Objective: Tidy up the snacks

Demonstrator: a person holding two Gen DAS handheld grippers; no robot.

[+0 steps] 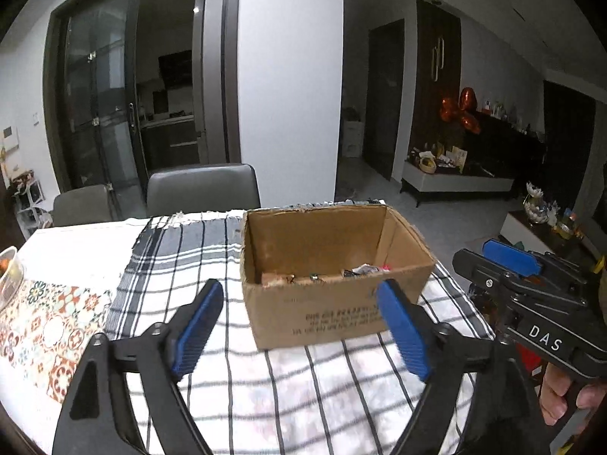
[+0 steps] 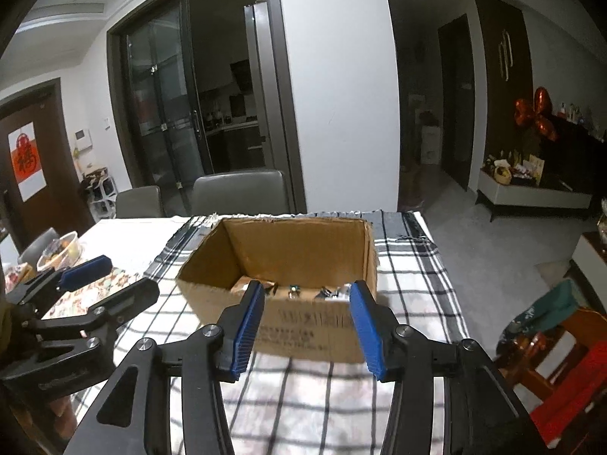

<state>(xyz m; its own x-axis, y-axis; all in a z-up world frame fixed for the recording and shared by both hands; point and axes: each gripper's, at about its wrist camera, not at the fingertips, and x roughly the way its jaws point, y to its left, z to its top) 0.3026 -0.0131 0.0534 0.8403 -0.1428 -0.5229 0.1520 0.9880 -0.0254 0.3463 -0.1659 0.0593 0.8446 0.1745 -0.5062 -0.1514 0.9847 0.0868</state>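
**Both tongs empty before the snack box**

Nearest me, the left tongs (image 1: 299,326) stand spread wide and the right tongs (image 2: 307,331) partly spread, nothing between either pair. Just beyond, on the checked cloth (image 2: 413,265) over the counter (image 1: 76,239), sits the open cardboard box (image 2: 280,326), wrapped snacks (image 2: 330,291) on its floor. Behind stand 2 grey chairs (image 1: 203,187).

The small wrapped snacks (image 2: 296,290) at the bottom of the cardboard box (image 1: 322,303) are mostly hidden by its near wall and too small to identify. The print on that wall is blurred. A clear container (image 1: 7,276) is cut off at the left edge.
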